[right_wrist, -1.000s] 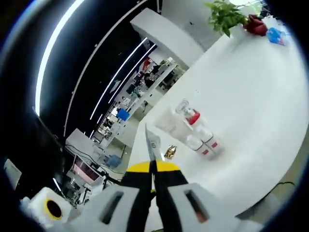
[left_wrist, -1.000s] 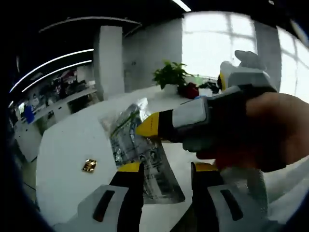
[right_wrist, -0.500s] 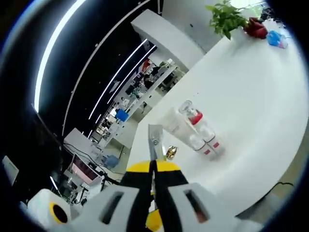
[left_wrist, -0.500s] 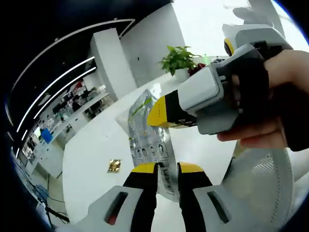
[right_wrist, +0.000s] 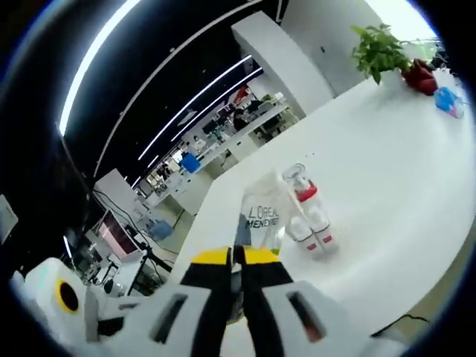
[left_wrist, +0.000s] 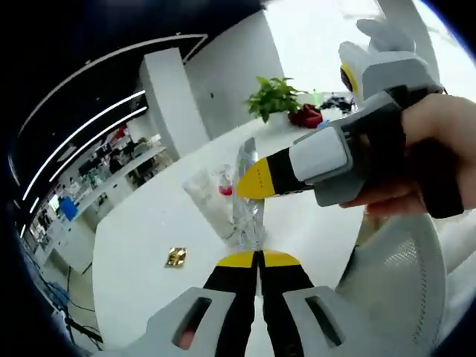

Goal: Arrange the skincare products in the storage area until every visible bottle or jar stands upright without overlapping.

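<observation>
Bare white counter lies open right of the bottle cluster; the plant stands far back.

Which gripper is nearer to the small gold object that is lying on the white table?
Probably the left. The gold object lies just left of the left gripper, which is shut on the plastic packet. The right gripper pinches the same packet farther up.

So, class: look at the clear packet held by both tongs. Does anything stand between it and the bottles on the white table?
Nothing visible does. Both tongs are shut on the clear packet, held above the white table. The bottles stand just beyond it, with bare tabletop around them; a small gold item lies off to one side.
</observation>
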`<state>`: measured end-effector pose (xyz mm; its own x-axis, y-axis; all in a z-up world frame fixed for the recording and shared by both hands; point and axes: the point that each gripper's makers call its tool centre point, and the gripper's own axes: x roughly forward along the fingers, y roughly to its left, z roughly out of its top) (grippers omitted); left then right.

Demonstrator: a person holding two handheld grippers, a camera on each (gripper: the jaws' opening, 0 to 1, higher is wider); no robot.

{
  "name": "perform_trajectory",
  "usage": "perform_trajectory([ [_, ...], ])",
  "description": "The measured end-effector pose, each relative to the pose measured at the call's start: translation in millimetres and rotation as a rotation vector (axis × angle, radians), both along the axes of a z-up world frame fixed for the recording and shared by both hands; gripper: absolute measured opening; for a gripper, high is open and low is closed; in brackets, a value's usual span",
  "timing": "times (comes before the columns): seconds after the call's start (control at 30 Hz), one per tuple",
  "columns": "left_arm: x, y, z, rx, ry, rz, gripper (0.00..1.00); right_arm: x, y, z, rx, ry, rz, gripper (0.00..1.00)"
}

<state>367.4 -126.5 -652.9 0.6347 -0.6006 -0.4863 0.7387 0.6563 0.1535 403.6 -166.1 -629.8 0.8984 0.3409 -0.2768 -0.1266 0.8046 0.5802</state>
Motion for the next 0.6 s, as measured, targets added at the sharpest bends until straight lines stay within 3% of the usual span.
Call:
perform_trajectory([
  [0.1, -3.2, 2, 1.3, -0.114, 0.105, 0.018, 0.00, -1, 4, -1.8, 0.038, -0.003, 0.043, 0.10],
  [0.13, -4.7, 5, 1.1, -0.171, 0.166, 0.038, 0.00, -2, 5, -2.0, 0.046, 0.000, 0.049, 0.10],
  [0.23, -2.9, 13, 4.2, -0.215, 0.190, 0.042, 0.00, -4, 3, -3.4, 0.069, -0.013, 0.069, 0.11],
  [0.27, -1.7, 15, 6.6, -0.216, 0.180, 0.035, 0.00, -5, 2, -2.9, 0.075, -0.023, 0.075, 0.07],
  [0.33, -1.6, 16, 14.4, -0.297, 0.220, 0.042, 0.00, -9, 1, -3.5, 0.084, -0.034, 0.094, 0.01],
  [0.43, 2.3, 22, 21.3, -0.412, 0.285, 0.065, 0.00, -13, -3, -0.2, 0.140, -0.059, 0.102, 0.02],
  [0.5, 5.6, 28, 23.2, -0.453, 0.307, 0.084, 0.00, -16, -9, -2.3, 0.143, -0.062, 0.094, 0.03],
  [0.6, 9.5, 33, 30.7, -0.518, 0.331, 0.107, 0.00, -19, -6, 1.9, 0.244, -0.075, 0.126, 0.15],
])
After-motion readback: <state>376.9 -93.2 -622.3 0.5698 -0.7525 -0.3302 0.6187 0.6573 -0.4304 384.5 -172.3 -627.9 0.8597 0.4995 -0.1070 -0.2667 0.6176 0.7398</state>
